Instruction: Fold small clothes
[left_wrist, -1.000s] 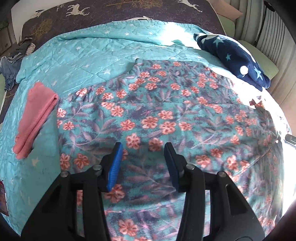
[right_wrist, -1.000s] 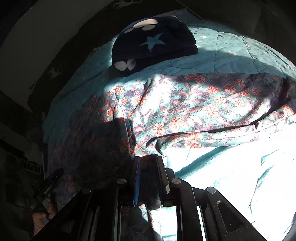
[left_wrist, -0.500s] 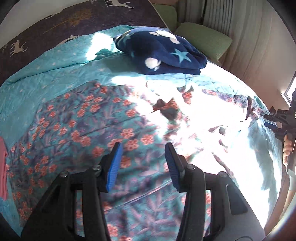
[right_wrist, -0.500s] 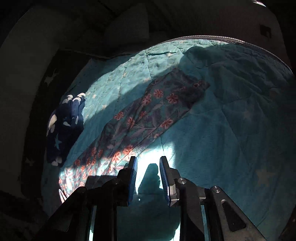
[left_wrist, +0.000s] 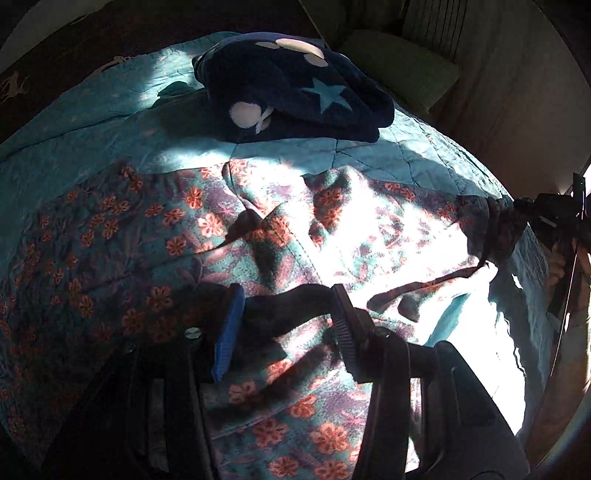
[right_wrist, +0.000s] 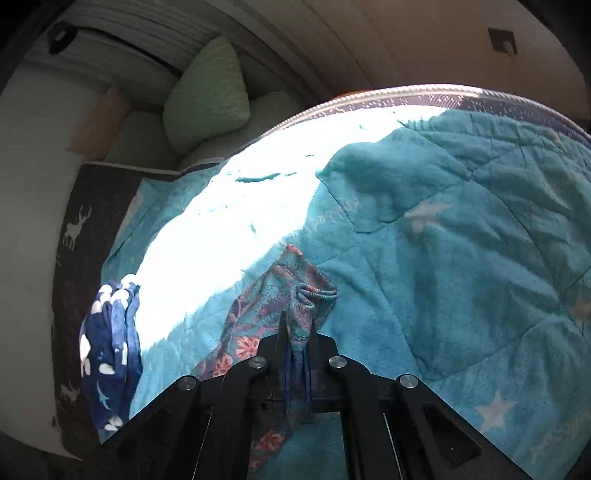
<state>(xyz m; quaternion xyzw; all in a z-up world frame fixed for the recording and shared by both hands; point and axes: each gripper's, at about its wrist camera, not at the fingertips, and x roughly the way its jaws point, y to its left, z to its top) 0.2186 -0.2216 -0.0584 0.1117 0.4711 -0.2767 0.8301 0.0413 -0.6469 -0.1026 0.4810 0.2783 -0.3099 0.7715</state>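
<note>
Half a second ago the right gripper (right_wrist: 297, 354) stood with its jaws apart over bare quilt; it is now clenched on a bunched hem of the floral garment (left_wrist: 258, 236), which trails from its tips back across the teal quilt (right_wrist: 461, 258) on the bed, so one corner is secured for the fold. The left gripper (left_wrist: 288, 325) remains released, about half open, poised just above the garment's middle, apparently without contact, though deep shadow hinders the view. The folded navy star fleece (left_wrist: 295, 99) lies well beyond it.
</note>
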